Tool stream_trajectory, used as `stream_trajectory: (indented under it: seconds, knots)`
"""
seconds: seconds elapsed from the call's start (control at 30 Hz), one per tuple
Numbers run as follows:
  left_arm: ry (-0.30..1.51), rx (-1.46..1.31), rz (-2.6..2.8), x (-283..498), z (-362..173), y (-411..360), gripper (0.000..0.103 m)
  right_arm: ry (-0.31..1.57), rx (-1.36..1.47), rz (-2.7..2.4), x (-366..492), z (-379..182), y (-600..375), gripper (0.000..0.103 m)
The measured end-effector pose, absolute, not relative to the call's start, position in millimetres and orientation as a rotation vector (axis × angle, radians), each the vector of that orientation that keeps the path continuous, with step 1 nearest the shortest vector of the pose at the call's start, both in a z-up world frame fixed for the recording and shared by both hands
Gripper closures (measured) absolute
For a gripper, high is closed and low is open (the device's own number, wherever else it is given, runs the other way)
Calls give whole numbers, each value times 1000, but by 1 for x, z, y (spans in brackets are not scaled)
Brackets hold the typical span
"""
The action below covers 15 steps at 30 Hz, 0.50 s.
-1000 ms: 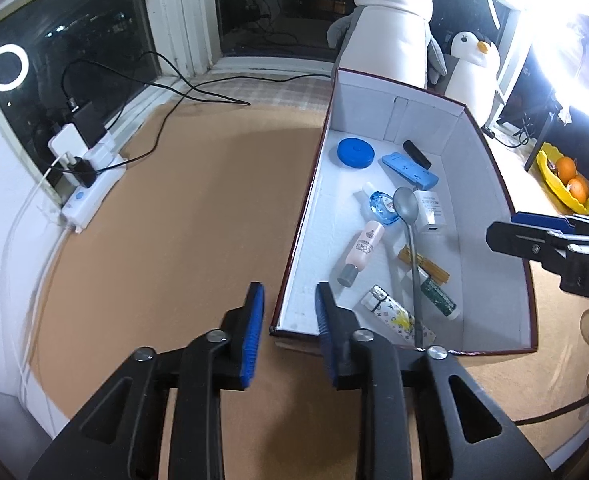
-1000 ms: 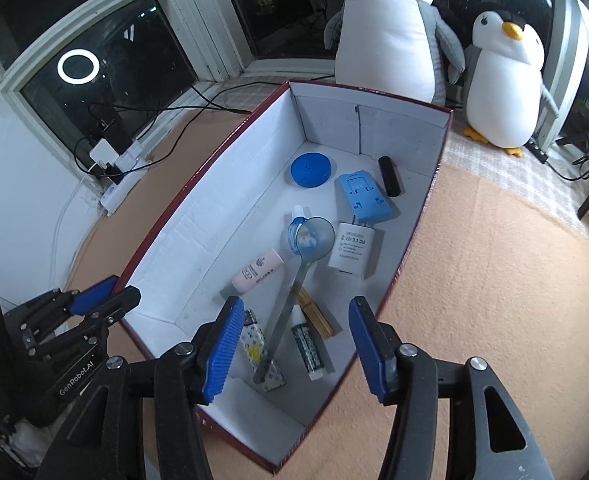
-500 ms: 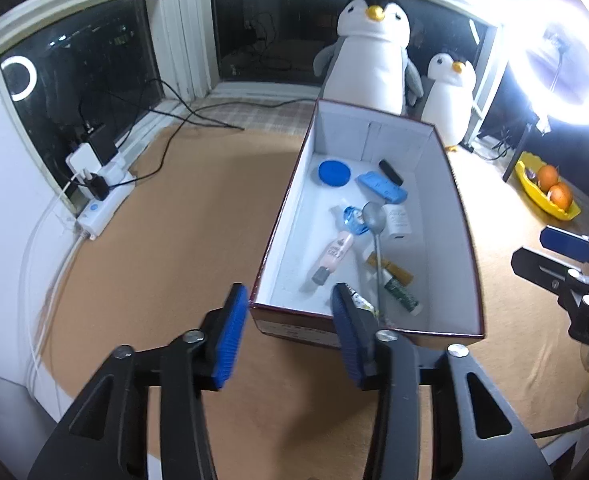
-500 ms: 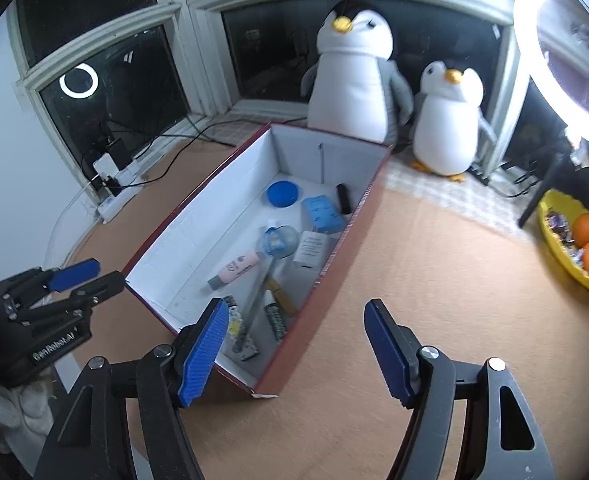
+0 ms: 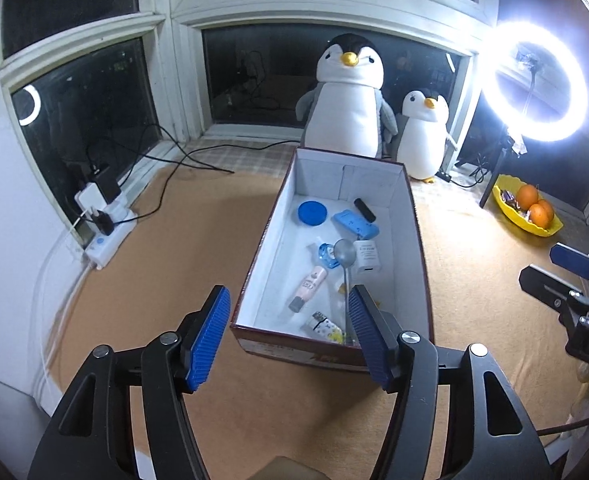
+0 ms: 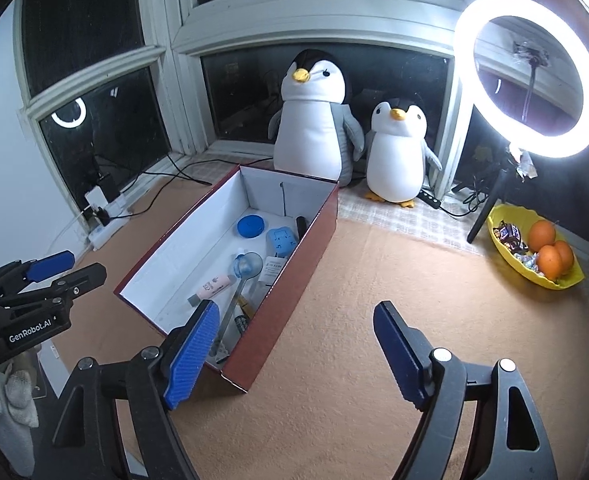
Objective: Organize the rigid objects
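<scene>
A dark red box (image 5: 422, 256) (image 6: 290, 304) with a white inside stands on the tan mat. In it lie a blue round lid (image 5: 312, 213) (image 6: 250, 225), a blue flat case (image 5: 355, 224) (image 6: 281, 241), a black stick (image 5: 364, 209), a metal spoon (image 5: 346, 258) (image 6: 243, 280), a white charger (image 5: 367, 256), a pink tube (image 5: 308, 288) (image 6: 213, 287) and small packets. My left gripper (image 5: 290, 334) hangs above the box's near end, jaws opening, nothing between them. My right gripper (image 6: 294, 354) is near the box's right corner, jaws opening and empty.
Two plush penguins (image 5: 348, 100) (image 6: 396, 152) stand behind the box by the window. A lit ring light (image 6: 528, 76) on a stand and a yellow bowl of oranges (image 6: 534, 252) are at the right. A power strip with chargers and cables (image 5: 102, 220) lies at the left.
Both grippers have risen and drawn back from the box, so it looks smaller and farther. Both pairs of jaws have spread wider.
</scene>
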<state>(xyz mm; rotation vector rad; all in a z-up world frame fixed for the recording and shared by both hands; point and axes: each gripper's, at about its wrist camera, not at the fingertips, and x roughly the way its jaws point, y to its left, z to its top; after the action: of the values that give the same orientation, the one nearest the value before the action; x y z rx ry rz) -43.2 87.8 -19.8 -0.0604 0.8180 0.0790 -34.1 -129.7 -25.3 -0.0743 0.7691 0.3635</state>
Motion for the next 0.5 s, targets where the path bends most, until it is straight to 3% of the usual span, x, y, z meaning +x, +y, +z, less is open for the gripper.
stream_trajectory:
  seconds: [0.3, 0.5]
  knots:
    - [798, -44, 59, -47, -14, 76, 31, 779, -41, 342, -36, -31, -145, 25]
    - [804, -44, 65, -48, -15, 75, 31, 769, -48, 350, -37, -29, -142, 25]
